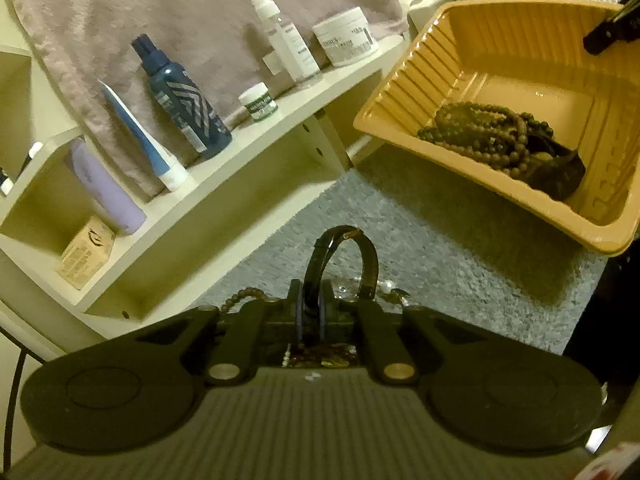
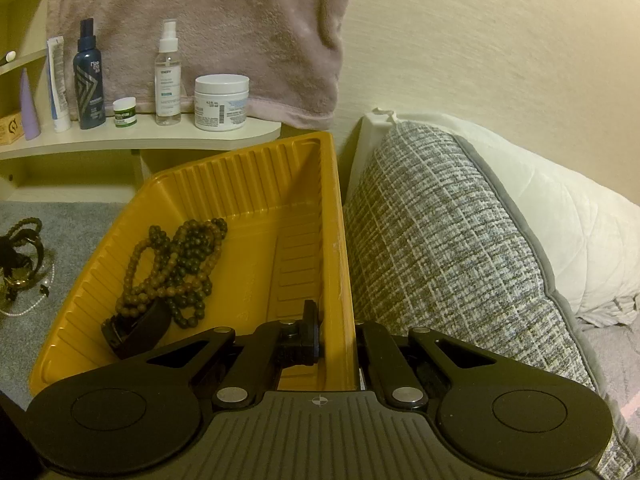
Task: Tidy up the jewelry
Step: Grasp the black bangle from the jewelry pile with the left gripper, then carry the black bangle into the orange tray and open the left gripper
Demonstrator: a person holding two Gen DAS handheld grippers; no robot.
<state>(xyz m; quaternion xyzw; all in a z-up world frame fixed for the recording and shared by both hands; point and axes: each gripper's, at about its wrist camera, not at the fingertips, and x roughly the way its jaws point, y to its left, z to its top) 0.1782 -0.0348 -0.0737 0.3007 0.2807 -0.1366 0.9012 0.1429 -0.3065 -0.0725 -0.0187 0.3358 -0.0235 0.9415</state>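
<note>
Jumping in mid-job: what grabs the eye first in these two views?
The yellow tray dominates, tilted up off the grey carpet, its right wall pinched by the right tool, with a heap of brown beads and a dark band inside. In the left wrist view, the left tool is shut on a black bangle standing up from it. Behind, bottles and jars line a cream shelf.

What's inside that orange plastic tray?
The orange ribbed plastic tray holds a tangle of brown and dark wooden bead strands lying partly over a dark leather band. Whatever sits beneath that pile is covered and cannot be seen.
</note>
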